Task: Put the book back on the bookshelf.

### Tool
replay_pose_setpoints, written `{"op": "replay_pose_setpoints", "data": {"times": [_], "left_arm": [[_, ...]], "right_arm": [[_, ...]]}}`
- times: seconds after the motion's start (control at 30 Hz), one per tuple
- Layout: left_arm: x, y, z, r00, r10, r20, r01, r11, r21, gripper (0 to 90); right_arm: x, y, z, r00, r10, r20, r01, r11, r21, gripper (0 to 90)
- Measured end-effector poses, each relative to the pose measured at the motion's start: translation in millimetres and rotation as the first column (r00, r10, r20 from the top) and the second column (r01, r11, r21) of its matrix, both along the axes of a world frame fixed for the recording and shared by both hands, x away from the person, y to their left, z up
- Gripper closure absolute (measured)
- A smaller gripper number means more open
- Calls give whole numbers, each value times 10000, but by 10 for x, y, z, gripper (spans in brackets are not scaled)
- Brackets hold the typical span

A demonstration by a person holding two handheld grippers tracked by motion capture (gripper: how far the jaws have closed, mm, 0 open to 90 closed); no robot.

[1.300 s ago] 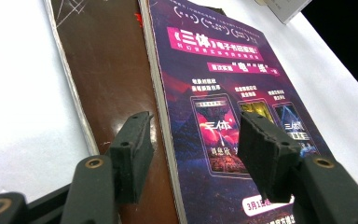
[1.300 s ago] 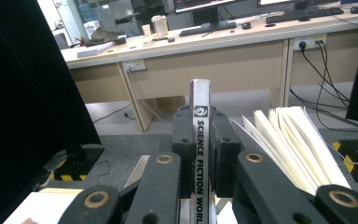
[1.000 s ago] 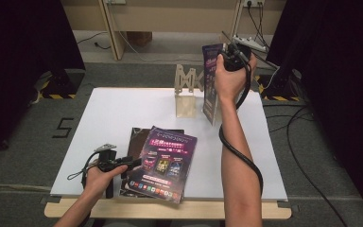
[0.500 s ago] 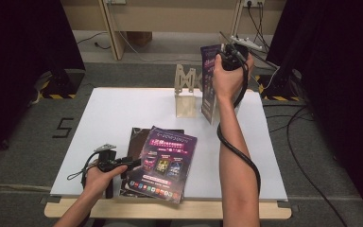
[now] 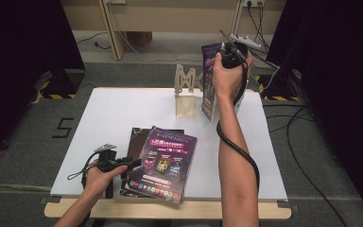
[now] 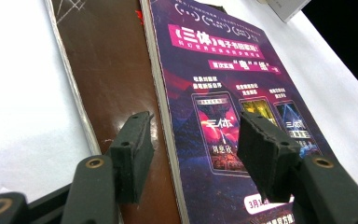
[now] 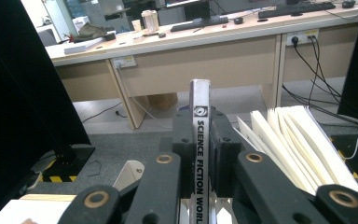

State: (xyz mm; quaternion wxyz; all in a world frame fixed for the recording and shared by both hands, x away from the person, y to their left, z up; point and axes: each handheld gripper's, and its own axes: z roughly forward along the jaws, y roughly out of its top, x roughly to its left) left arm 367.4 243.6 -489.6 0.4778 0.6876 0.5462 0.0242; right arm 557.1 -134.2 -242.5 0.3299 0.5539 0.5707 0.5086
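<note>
Gripping a magazine [image 5: 210, 80] by its spine, right gripper [image 5: 230, 51] holds it upright above the far right part of the white table [image 5: 123, 113], lower edge down near the tabletop, just right of the wooden rack [image 5: 186, 92]. Right gripper view: both jaws clamped tight on the spine [image 7: 199, 154], white lettering "SCIENCE FICTION WORL" running down it, pages [image 7: 289, 140] fanning out loose to the right of the jaws. Part of the rack [image 7: 128, 175] shows low left of the jaws in that view; desks and cables in the background. Right forearm reaches up from bottom edge in high view, black cable [image 5: 238, 151] looped along it. Left gripper [image 5: 123, 164] sits low at the near left of the table, held in the left hand [image 5: 99, 176], at the left edge of the stack. Stack = purple magazine [image 5: 163, 161] lying flat on top of a dark brown one [image 5: 137, 137], near front edge of table. Left gripper view: jaws spread apart, nothing between them, left pad over the brown cover [image 6: 107, 79], right pad over the purple cover [image 6: 223, 93]; cannot tell if pads touch the covers. Purple cover has pink banner with Chinese text and three small book pictures. Black curtains on both sides of the table, a "5" marked on the floor [image 5: 62, 127] at left.
</note>
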Motion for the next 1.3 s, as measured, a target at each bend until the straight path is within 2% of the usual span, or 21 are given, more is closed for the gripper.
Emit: {"op": "replay_pose_setpoints", "data": {"times": [0.6,0.83,1.3], "left_arm": [[3,-13,-20,10000,-46,-74,46,10000,22,442],[6,-21,-22,9999,-65,-82,65,10000,32,442],[11,10,-2,10000,-30,-31,29,10000,-50,442]], "right_arm": [[114,28,-48,9999,-76,-65,76,10000,-31,833],[144,29,-68,9997,-98,-217,95,9999,-116,833],[219,53,-90,9995,-276,-153,274,9996,-95,833]]}}
